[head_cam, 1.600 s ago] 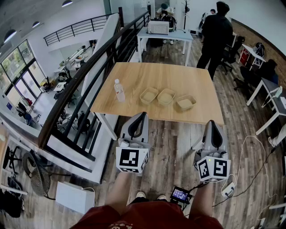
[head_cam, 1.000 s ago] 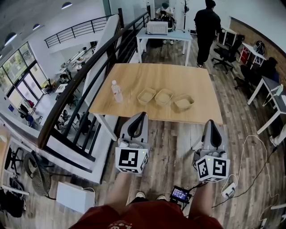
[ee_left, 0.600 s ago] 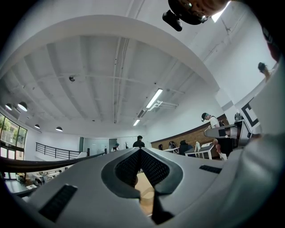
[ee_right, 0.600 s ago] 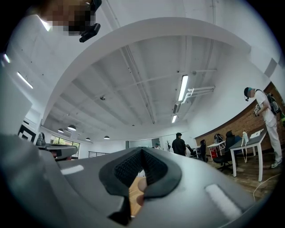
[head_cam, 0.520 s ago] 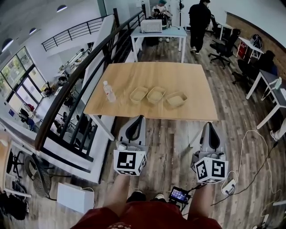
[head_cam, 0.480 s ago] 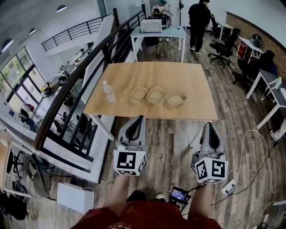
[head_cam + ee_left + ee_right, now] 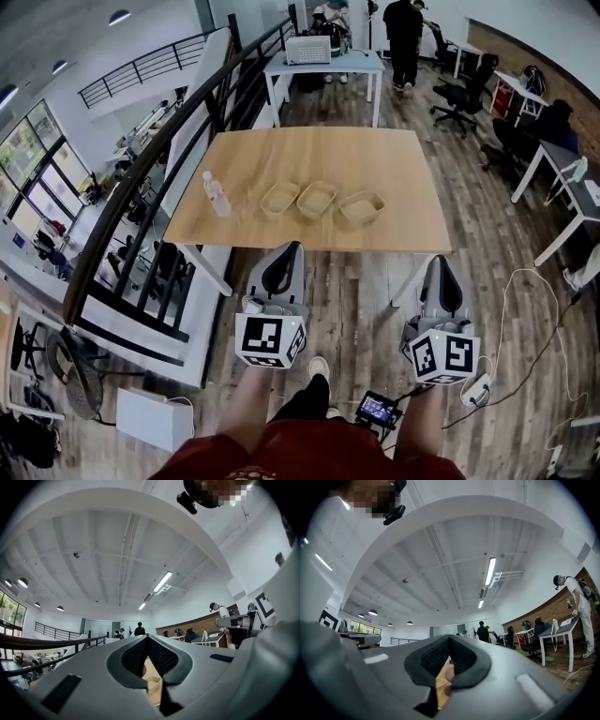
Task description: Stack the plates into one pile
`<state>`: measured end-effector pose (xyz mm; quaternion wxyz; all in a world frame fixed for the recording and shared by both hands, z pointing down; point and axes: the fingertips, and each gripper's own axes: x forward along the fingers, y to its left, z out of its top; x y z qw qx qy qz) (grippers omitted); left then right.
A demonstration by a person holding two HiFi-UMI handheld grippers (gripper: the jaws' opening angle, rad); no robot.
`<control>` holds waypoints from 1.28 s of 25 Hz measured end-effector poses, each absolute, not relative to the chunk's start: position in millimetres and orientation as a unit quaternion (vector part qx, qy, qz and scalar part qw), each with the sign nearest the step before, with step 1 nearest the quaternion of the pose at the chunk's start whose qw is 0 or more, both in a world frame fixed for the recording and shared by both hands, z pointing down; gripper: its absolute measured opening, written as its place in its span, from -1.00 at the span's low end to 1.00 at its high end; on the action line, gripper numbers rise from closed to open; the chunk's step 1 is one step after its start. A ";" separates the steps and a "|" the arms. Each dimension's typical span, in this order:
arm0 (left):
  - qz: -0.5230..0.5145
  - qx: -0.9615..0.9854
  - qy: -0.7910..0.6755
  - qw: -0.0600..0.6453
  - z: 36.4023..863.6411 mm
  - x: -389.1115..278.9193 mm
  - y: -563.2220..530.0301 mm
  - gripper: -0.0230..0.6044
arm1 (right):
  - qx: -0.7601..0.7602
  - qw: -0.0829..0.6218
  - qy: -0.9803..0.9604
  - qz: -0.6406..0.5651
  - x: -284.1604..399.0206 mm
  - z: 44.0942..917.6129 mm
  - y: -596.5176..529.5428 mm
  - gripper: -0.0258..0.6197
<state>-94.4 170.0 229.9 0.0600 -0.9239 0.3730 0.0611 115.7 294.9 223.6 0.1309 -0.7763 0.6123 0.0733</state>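
Three plates (image 7: 317,198) are seen lying side by side in a row on the wooden table (image 7: 319,150), each resting separately, and a water bottle (image 7: 217,195) is seen standing to their left. The left gripper (image 7: 285,251) and the right gripper (image 7: 441,262) are held over the floor (image 7: 356,309) just short of the table's near edge, well apart from the plates. Both pairs of jaws are pressed together and empty.

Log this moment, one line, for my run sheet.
left gripper shut, empty | right gripper shut, empty | three tan shallow plates unstacked on wooden table
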 end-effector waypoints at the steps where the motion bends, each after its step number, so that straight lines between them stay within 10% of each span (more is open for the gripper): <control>1: 0.063 -0.925 0.371 0.056 231.4 -90.4 164.1 -0.91 | -0.778 0.130 0.610 0.075 119.0 223.3 290.9 -0.89; 32: 0.087 -0.931 0.354 0.031 236.3 3.7 -68.1 -0.91 | -0.783 0.108 0.606 0.085 202.1 209.9 64.5 -0.89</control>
